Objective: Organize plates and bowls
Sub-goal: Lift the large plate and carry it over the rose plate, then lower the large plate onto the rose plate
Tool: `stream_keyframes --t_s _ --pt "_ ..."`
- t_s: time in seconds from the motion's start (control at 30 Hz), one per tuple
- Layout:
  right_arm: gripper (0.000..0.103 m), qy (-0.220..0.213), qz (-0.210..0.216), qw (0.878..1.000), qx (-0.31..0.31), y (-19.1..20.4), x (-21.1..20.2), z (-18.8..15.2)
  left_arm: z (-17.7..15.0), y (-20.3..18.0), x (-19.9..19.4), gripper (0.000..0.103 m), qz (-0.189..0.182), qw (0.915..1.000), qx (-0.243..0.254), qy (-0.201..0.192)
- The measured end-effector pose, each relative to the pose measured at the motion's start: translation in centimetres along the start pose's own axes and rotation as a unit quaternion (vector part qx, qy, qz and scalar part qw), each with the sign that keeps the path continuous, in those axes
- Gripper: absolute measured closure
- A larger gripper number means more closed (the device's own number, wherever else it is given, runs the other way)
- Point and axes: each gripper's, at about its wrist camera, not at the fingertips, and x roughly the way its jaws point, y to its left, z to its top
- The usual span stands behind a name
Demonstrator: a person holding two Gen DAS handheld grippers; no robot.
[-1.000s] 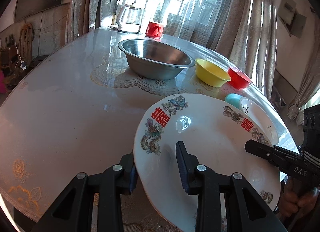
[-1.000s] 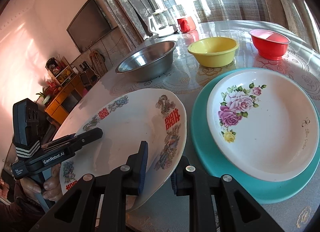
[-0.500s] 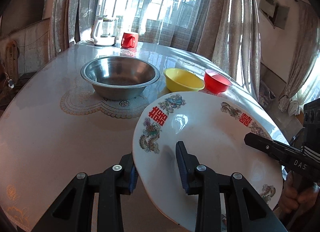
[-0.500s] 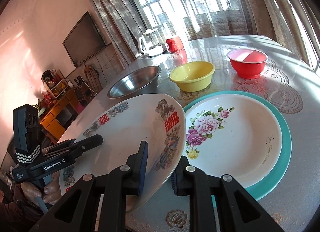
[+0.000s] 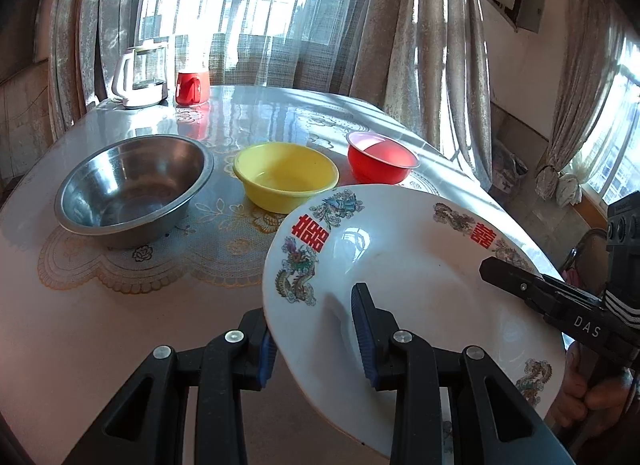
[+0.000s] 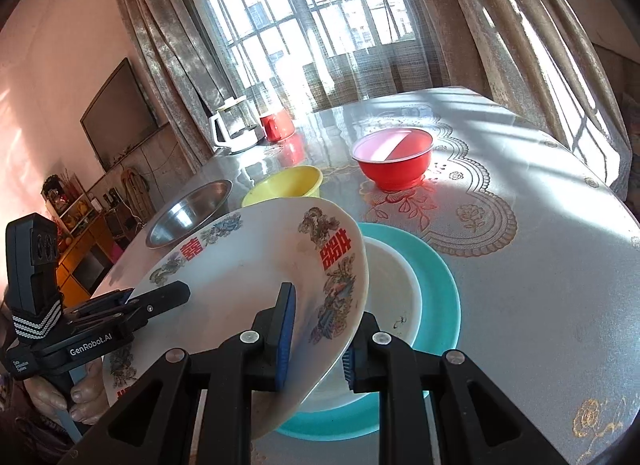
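Left tool [image 5: 316, 329]: I hold it clamped on the near left rim of the dragon plate [image 5: 420, 289]; one pad sits on the upper face, the other under the rim.
Right tool [image 6: 316, 341]: I hold it pinched on the opposite rim of the same plate, one pad above, one below.
Dragon plate: large, white, with red characters and dragon prints; carried between both tools, clear of the bench [image 5: 80, 313], tilted.
Plate position: in the right wrist view its right edge overlaps the stack of two plates lying on the bench.
Stack: a white plate [image 6: 394, 293] lies inside a teal plate [image 6: 438, 285], near and right of centre.
Steel bowl [image 5: 132, 189]: stands on the bench, left of the yellow bowl.
Yellow bowl [image 5: 286, 175]: stands between the steel bowl and the red bowl, just beyond the held plate.
Red bowl [image 5: 380, 161]: stands right of the yellow bowl, apart from it.
Far edge of bench: a white kettle [image 5: 138, 79] and a red mug [image 5: 192, 87] stand side by side by the window.
Hands: I see fingers wrapped on each tool's handle at the frame edges.
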Motion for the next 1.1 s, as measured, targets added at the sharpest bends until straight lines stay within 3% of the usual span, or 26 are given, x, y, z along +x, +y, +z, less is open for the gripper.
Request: stream_keyframes --t_s 0.63,1.1 --pt "0.081 0.01 -0.056 0.998 0.013 -4.0 2.4 -0.6 0.2 -2.3 4.7 0.069 0.015 0.9991 0.027 0.03" --pt "0.08 0.006 -0.057 0.998 0.021 -4.1 2.2 -1.2 -0.4 -2.4 4.8 0.067 0.026 0.9989 0.026 0.031"
